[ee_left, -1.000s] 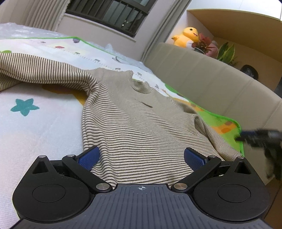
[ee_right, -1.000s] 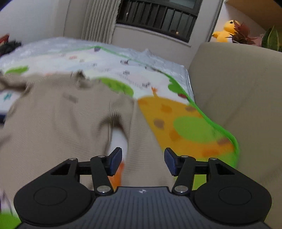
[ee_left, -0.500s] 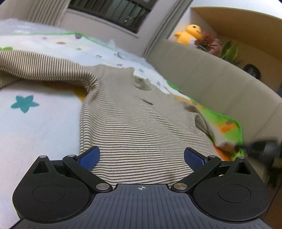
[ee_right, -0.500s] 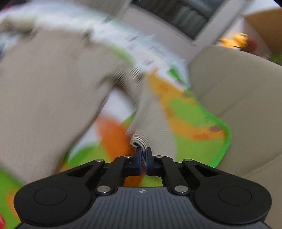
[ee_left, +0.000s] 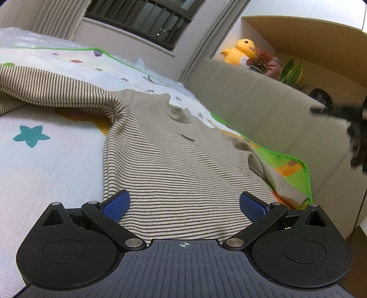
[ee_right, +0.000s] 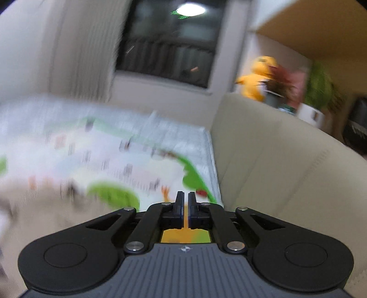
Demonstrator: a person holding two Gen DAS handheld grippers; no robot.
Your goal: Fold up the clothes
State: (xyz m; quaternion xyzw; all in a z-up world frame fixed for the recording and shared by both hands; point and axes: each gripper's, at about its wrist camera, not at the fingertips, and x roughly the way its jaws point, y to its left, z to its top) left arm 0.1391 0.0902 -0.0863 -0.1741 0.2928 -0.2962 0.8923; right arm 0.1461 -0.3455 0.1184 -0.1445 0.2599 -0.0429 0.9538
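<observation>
A beige striped long-sleeve shirt lies spread on a colourful play mat, collar away from me, one sleeve stretched to the far left. My left gripper is open and low over the shirt's hem, fingers on either side of it. My right gripper is shut with nothing visible between the jaws, lifted and pointing at the mat's far edge; it shows as a dark blur at the right of the left wrist view. The shirt is a beige blur at the lower left of the right wrist view.
A beige sofa back runs along the mat's right side. A yellow plush duck and potted plants stand on the shelf behind it. A window and curtain are at the back.
My right gripper was shut on the right sleeve's cuff half a second ago; now it is raised, with no cloth seen in it. The sleeve lies on the mat. The left gripper barely moved.
</observation>
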